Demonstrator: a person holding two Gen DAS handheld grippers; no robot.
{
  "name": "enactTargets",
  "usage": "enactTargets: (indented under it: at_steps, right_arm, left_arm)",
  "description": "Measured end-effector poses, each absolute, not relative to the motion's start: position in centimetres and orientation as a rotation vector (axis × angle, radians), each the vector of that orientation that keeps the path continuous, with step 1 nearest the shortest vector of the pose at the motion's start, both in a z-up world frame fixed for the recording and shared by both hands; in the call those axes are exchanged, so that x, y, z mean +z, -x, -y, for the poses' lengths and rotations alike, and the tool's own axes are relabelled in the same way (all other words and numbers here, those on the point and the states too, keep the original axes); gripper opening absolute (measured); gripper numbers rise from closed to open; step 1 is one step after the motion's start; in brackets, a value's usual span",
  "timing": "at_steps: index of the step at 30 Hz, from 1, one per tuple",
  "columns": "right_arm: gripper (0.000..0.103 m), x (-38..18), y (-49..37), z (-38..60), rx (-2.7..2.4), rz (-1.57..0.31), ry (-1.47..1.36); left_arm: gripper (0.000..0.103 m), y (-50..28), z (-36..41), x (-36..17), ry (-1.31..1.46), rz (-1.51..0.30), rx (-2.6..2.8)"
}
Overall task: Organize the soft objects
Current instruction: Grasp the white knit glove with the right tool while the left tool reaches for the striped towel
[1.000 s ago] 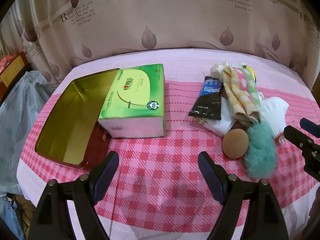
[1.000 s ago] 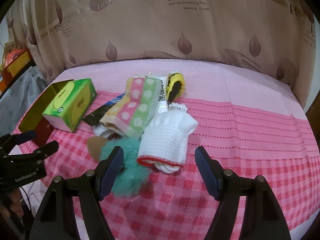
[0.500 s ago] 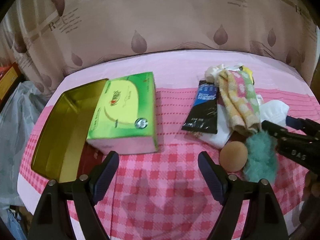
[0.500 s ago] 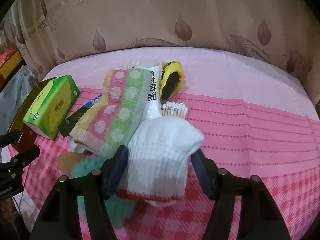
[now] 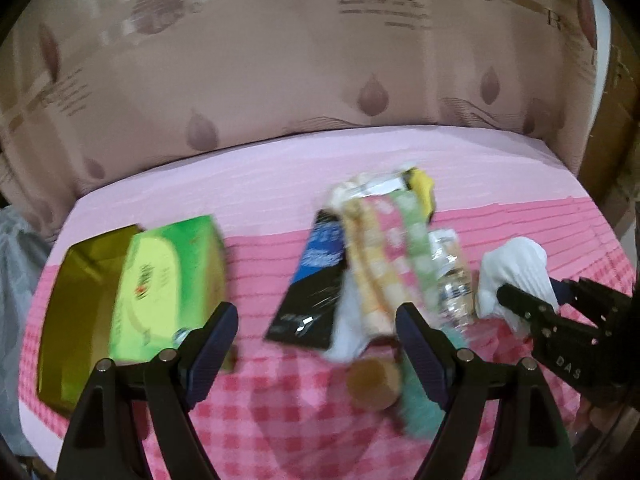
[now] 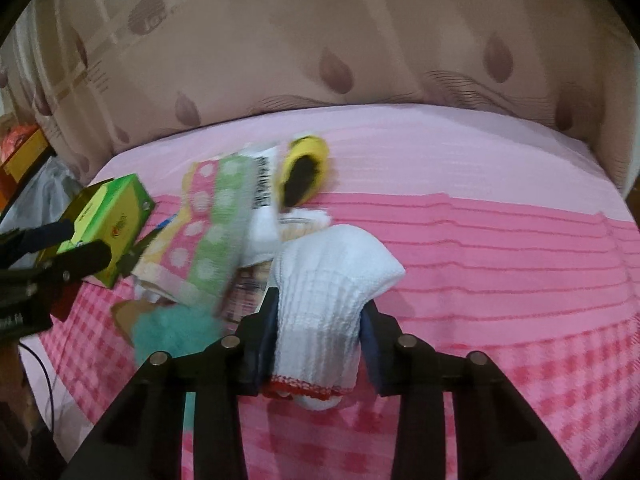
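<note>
My right gripper [image 6: 320, 340] has just squeezed onto the white glove [image 6: 332, 280]; my left gripper [image 5: 316, 340] is spread wide above the checked bedspread [image 5: 280, 420].

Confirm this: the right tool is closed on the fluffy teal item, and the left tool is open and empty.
Wrong item. The right wrist view shows the right tool closed on the white sock; the fluffy teal item lies beside it. The left tool is open and empty.

A pink bed [image 6: 480, 168] carries a white sock [image 6: 328, 280], towel [image 5: 384, 248] and tissue box [image 5: 168, 276].
</note>
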State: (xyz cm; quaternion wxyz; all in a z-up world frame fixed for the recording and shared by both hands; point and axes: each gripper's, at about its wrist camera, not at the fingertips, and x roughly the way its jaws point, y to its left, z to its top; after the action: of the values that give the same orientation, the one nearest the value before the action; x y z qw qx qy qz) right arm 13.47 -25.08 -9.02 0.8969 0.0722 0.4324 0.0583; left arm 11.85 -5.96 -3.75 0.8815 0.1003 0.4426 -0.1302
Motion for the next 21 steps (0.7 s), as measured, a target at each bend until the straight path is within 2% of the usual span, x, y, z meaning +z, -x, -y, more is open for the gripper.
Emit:
enactTargets:
  at_steps: [9, 21]
  right_arm:
    - [0.034, -10.3, -11.9, 30.1, 0.02, -0.912, -0.232]
    - [0.037, -11.9, -11.5, 31.0, 0.033, -0.883, -0.298]
  left_arm:
    - [0.084, -15.2, 10.1, -5.2, -0.219, -1.005, -0.337]
    - [0.084, -17.5, 12.6, -9.0, -0.289, -1.082, -0.294]
